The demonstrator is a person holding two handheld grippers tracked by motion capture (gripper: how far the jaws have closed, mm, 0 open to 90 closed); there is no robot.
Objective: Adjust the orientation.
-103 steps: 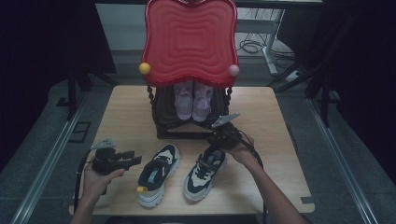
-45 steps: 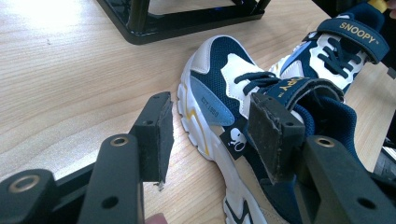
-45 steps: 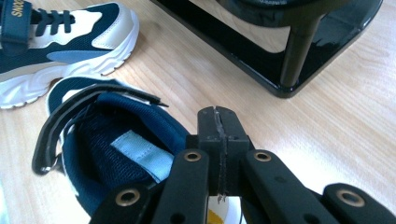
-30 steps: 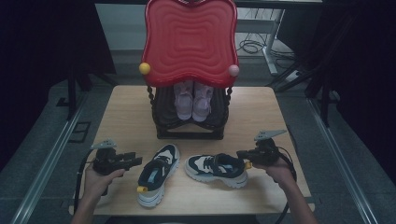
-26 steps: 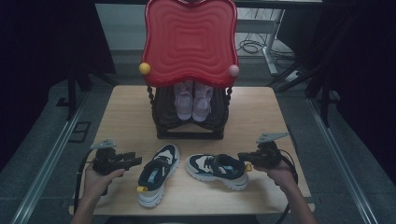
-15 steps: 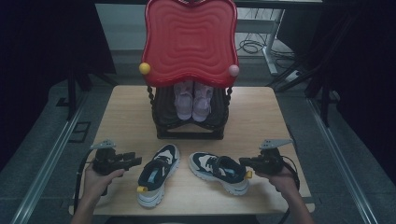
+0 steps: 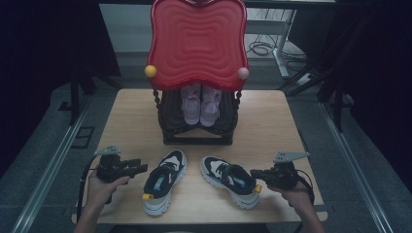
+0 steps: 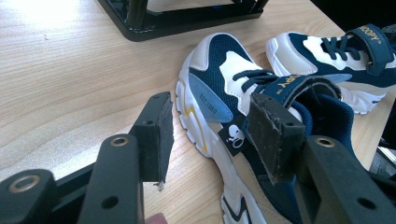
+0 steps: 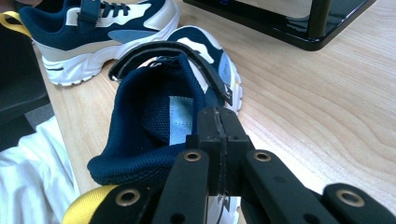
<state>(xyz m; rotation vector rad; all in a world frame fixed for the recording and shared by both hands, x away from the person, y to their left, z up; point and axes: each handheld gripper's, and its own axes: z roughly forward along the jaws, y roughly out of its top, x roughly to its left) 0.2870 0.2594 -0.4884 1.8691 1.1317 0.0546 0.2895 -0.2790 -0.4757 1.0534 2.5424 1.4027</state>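
High view first, from its left edge: the left gripper (image 7: 127, 168) sits low over the pale wooden worktop (image 7: 136, 121), its jaws spread apart and grasping nothing, aimed toward the navy-and-white mesh sneaker with a yellow heel loop (image 7: 164, 181) that lies just beside them. In the left gripper view that sneaker (image 8: 219, 116) rests flat on the wood with its strap lifted, close to the parted pads but not between them.

Further right lies its mate, the second navy-and-white sneaker (image 7: 230, 180), angled with its toe toward the black rack (image 7: 197, 138) at the back of the worktop. That rack, under a glossy red ribbed panel (image 7: 197, 46), already carries a pair of pale lilac shoes (image 7: 200, 106).

At the right, the right gripper (image 7: 256, 174) has its jaws clenched on the heel end of the second sneaker; the right gripper view shows the pads pressed together over the dark blue collar (image 9: 140, 154), with the yellow pull loop (image 9: 86, 205) just below.

Judging from this, the step in hand is positioning the right-hand sneaker by its heel, probably to pair it with the other. The next move likely calls for swinging the toe round until both shoes lie parallel, keeping the pinch firm on the soft collar so it does not slip, while the left jaws could close on the first sneaker's heel.
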